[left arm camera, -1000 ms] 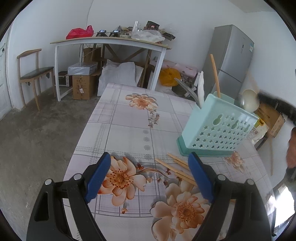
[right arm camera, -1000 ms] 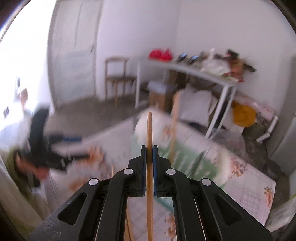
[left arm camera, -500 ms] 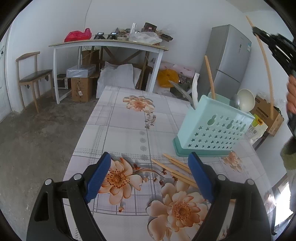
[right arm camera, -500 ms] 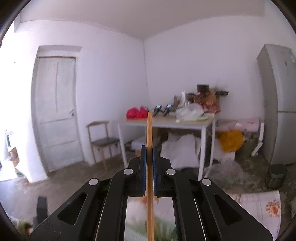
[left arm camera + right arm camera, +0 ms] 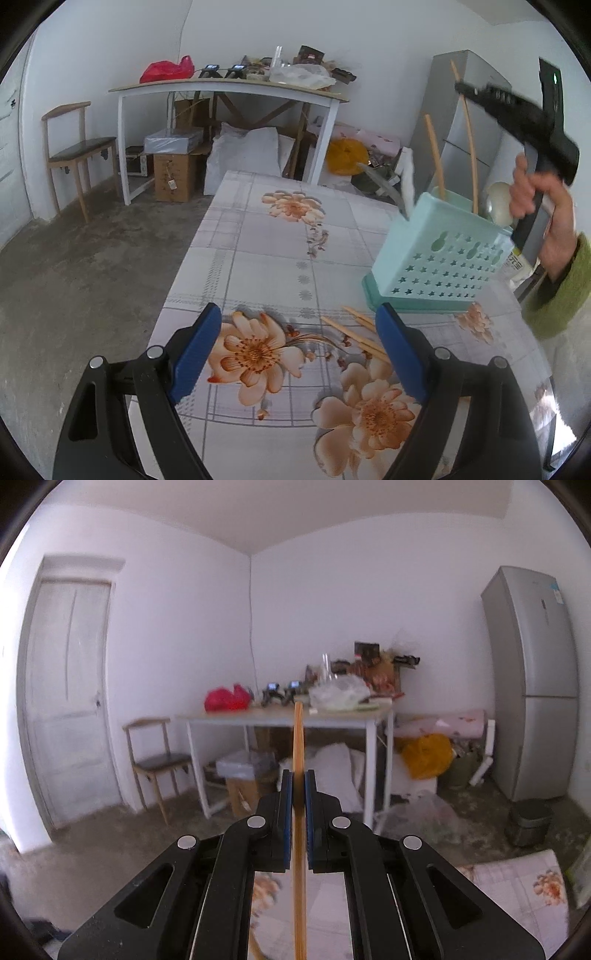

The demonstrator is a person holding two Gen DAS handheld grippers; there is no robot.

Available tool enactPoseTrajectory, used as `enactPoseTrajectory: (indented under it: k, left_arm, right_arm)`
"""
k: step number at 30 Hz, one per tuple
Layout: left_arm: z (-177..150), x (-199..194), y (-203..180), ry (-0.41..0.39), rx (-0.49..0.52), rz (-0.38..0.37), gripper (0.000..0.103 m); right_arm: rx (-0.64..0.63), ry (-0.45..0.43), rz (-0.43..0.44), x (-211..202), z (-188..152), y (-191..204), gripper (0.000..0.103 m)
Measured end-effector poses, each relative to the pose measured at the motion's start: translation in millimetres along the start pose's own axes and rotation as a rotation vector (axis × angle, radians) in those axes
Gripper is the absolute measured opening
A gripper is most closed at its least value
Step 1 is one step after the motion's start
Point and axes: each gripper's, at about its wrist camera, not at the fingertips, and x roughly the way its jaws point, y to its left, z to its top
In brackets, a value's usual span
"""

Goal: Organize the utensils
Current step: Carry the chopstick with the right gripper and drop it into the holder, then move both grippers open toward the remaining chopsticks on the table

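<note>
A mint green utensil holder [image 5: 439,254] with star holes stands on the floral tablecloth [image 5: 269,251], right of my left gripper. It holds a chopstick [image 5: 434,155], a knife, a white utensil and a ladle [image 5: 498,203]. My right gripper [image 5: 298,786] is shut on a wooden chopstick [image 5: 298,849]. In the left wrist view the right gripper [image 5: 461,88] holds that chopstick [image 5: 470,147] upright with its lower end in the holder. My left gripper [image 5: 299,332] is open and empty above the table. Several loose chopsticks [image 5: 354,334] lie between its fingers.
A white side table [image 5: 229,88] loaded with clutter stands at the back, with boxes and bags under it. A wooden chair [image 5: 74,147] is at the left wall. A grey fridge [image 5: 535,686] stands at the right. A door [image 5: 70,701] is on the left.
My right gripper has swung up from the table and lowered the chopstick's end into the holder. My left gripper has stayed open in place.
</note>
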Motion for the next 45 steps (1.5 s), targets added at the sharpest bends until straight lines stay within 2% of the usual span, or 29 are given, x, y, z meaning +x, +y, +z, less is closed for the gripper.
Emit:
enactPoseTrajectory:
  k: [4, 10, 15, 16, 17, 20, 25, 28, 31, 37, 41, 43, 45]
  left_arm:
    - [-1, 7, 4, 0.015, -0.019, -0.002, 0.083]
    - [-1, 10, -1, 0.014, 0.001, -0.012, 0.083]
    - [-4, 10, -1, 0.019, 0.008, -0.018, 0.083]
    - [-4, 11, -1, 0.022, 0.007, -0.020, 0.083]
    - [-4, 12, -1, 0.024, 0.006, -0.024, 0.083]
    - [-4, 13, -3, 0.025, 0.007, -0.039, 0.083]
    - [-6, 16, -9, 0.038, 0.019, -0.076, 0.083]
    - [-8, 20, -14, 0.055, 0.036, -0.098, 0.083]
    - [-10, 24, -21, 0.070, 0.051, -0.127, 0.083]
    - [-15, 31, -43, 0.140, 0.106, -0.217, 0.082]
    - [-20, 31, -64, 0.224, 0.129, -0.345, 0.070]
    - [-24, 36, -73, 0.288, 0.111, -0.405, 0.063]
    - [-30, 41, -79, 0.333, 0.089, -0.430, 0.051]
  right_arm:
    - [0.002, 0.030, -0.011, -3, -11, -2, 0.005]
    - [0.018, 0.047, -0.013, -13, -8, -4, 0.005]
    - [0.012, 0.074, -0.016, -43, -20, -4, 0.008]
    - [0.004, 0.084, -0.022, -50, -23, -3, 0.013]
    - [0.002, 0.097, -0.023, -57, -26, -3, 0.024]
    - [0.003, 0.105, -0.043, -83, -31, -3, 0.046]
    - [0.063, 0.112, -0.086, -132, -36, -11, 0.055]
    - [0.130, 0.153, -0.111, -157, -48, -18, 0.055]
    - [0.187, 0.231, -0.151, -173, -70, -21, 0.056]
    - [0.373, 0.433, -0.124, -172, -129, -32, 0.056]
    - [0.435, 0.545, -0.078, -152, -160, -36, 0.054]
    - [0.439, 0.607, -0.053, -134, -171, -37, 0.045]
    - [0.424, 0.669, -0.030, -126, -189, -32, 0.039]
